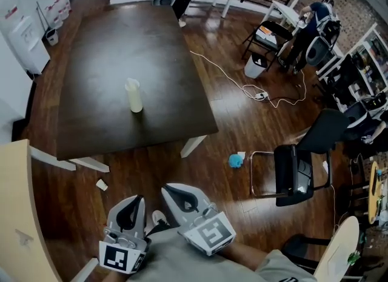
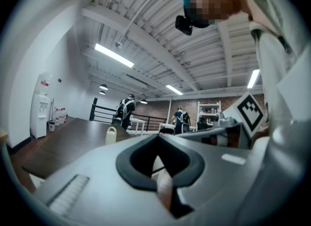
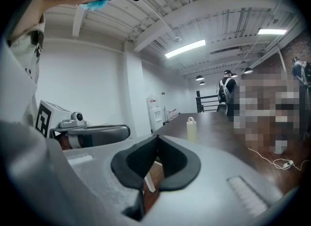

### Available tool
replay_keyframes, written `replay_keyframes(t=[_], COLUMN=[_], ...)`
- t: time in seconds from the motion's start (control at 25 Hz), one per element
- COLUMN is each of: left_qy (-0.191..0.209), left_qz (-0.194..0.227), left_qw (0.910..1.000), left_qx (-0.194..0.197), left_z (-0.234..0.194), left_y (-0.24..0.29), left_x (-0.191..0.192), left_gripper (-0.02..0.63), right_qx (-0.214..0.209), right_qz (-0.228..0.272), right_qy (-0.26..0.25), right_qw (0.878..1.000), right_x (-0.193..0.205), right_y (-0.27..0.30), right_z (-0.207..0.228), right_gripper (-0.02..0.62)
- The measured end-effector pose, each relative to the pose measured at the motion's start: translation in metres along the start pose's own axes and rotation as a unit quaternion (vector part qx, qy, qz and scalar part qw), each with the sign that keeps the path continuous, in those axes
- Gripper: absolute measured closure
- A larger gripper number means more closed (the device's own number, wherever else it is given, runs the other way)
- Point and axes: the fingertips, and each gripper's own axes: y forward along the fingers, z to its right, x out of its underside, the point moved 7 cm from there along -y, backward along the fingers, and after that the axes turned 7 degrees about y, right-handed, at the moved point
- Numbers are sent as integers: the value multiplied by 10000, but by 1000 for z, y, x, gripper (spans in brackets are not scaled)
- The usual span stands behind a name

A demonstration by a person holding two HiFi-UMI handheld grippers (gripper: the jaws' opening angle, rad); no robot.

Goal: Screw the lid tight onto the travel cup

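Observation:
A pale yellow travel cup (image 1: 134,96) stands upright near the middle of a dark wooden table (image 1: 91,56), with a looped lid on top. The same cup (image 2: 111,135) is small and far off in the left gripper view, and the right gripper view also has the cup (image 3: 191,128) at a distance. My left gripper (image 1: 139,198) and right gripper (image 1: 166,188) are held low in front of my body, over the floor, well short of the table. The left gripper (image 2: 156,138) is shut with nothing in it. The right gripper (image 3: 156,138) is shut and holds nothing.
A black chair (image 1: 296,165) stands on the wooden floor at the right, with a blue object (image 1: 235,161) beside it. A white scrap (image 1: 102,184) lies by the table leg. A cable (image 1: 254,90) trails across the floor. A light wooden surface (image 1: 18,214) is at my left.

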Motion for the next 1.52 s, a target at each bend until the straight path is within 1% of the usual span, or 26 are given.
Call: replay_keyframes(t=[0.24, 0.4, 0.6, 0.8, 0.88, 1.0, 1.04, 1.2, 1.32, 1.52], left_qy=[97, 229, 190, 193, 128, -295, -370, -436, -489, -480], left_qz=[11, 134, 123, -98, -202, -296, -337, -479, -556, -564], left_qw=[9999, 9993, 9982, 9959, 9945, 9909, 9895, 9856, 9835, 9799], left_qx=[-62, -249, -561, -880, -1015, -1282, -1353, -1565, -1651, -1852], left_z=[25, 49, 99, 154, 174, 206, 215, 244, 260, 262], left_y=[-11, -3, -1, -6, -11, -14, -16, -28, -37, -51], left_x=[-2, -14, -13, -7, -4, -5, -4, 7, 19, 22], left_gripper=[604, 604, 604, 604, 604, 604, 604, 604, 604, 604], right_qx=[11, -82, -225, -369, -423, -503, -528, -671, -786, -874], right_qz=[112, 198, 323, 267, 195, 117, 91, -83, -206, -187], right_qy=[-206, -306, -277, -114, -104, -134, -146, -174, -230, -272], right_qw=[9997, 9993, 9988, 9989, 9989, 9986, 9985, 9976, 9964, 9956], right_x=[5, 1, 8, 14, 18, 22, 25, 43, 56, 64], right_y=[-34, -63, -108, -153, -169, -190, -198, -223, -236, -243], right_z=[-2, 8, 20, 39, 43, 46, 46, 46, 40, 31], right_gripper=[594, 594, 594, 594, 594, 594, 594, 594, 594, 594])
